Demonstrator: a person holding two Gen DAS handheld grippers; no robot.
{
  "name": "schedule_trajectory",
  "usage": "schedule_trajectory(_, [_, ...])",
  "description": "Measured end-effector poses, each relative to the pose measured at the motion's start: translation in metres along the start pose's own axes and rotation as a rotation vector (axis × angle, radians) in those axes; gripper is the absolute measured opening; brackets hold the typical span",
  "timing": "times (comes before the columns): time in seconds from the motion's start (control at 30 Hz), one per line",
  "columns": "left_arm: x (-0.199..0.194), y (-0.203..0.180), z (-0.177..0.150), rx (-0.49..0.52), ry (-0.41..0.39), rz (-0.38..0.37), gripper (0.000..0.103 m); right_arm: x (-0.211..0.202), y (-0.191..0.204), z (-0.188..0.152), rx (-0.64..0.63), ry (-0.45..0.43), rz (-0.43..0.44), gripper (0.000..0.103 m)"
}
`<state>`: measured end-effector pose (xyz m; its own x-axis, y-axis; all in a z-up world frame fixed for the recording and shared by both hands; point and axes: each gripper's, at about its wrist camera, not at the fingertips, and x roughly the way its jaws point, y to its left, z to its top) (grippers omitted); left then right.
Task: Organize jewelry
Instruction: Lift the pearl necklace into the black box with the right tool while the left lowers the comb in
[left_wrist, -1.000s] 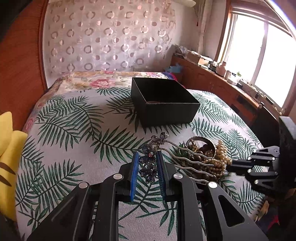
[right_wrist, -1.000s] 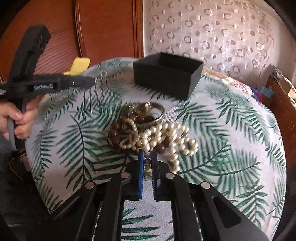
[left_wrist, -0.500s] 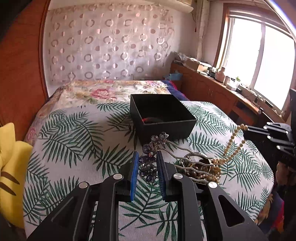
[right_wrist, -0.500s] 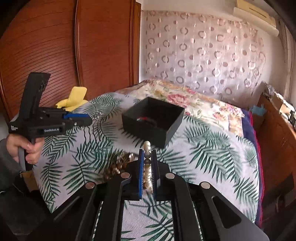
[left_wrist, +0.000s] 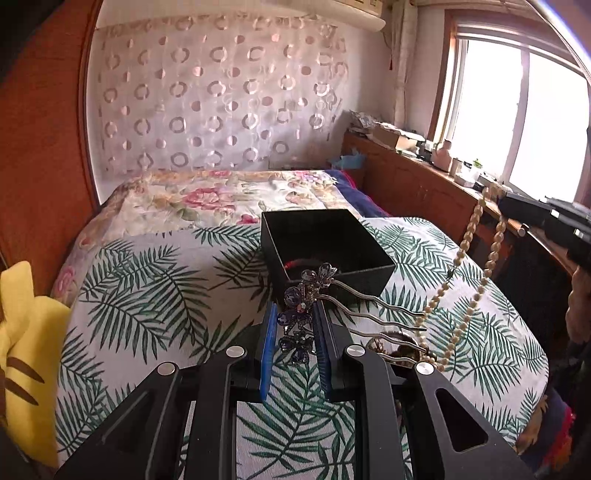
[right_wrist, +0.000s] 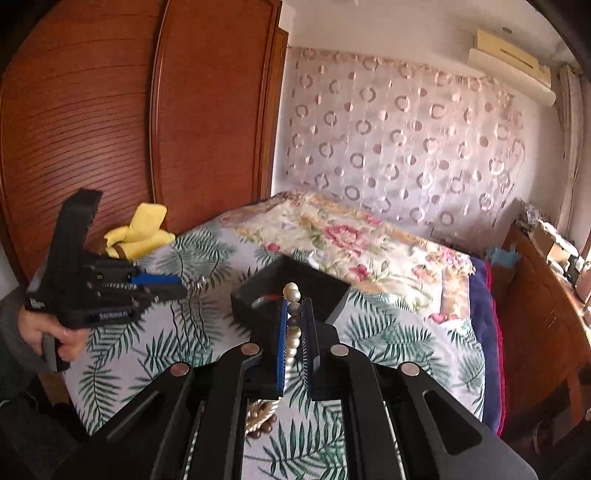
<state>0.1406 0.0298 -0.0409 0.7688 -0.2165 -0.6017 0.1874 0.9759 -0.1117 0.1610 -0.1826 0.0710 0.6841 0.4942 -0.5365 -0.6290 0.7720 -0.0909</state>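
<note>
A jeweled flower hairpin (left_wrist: 301, 314) is clamped by the left gripper (left_wrist: 294, 334); a pearl necklace (right_wrist: 293, 325) is pinched by the right gripper (right_wrist: 293, 328), both raised near the black box (left_wrist: 325, 243).

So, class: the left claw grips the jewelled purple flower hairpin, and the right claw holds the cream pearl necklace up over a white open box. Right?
Not quite: the open box is black, as the left wrist view shows. The left claw does grip the jewelled purple flower hairpin, and the right claw holds up the cream pearl necklace.
</note>
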Motion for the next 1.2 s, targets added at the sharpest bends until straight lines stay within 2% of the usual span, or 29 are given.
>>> schedule_trajectory(0.53, [0.005, 0.0, 0.034, 0.007, -0.044, 0.018, 0.018, 0.007, -0.011, 0.08, -0.06, -0.102, -0.07, 0.009])
schedule_trajectory(0.8, [0.012, -0.001, 0.044, 0.019, -0.047, 0.031, 0.018, 0.021, -0.021, 0.116, -0.09, -0.12, -0.118, 0.008])
schedule_trajectory(1.0, [0.02, -0.001, 0.047, 0.019, -0.04, 0.041, 0.018, 0.041, -0.023, 0.115, -0.105, -0.076, -0.128, 0.008])
schedule_trajectory(1.2, [0.033, 0.004, 0.053, 0.011, -0.024, 0.053, 0.018, 0.069, -0.024, 0.094, -0.075, -0.008, -0.099, 0.009])
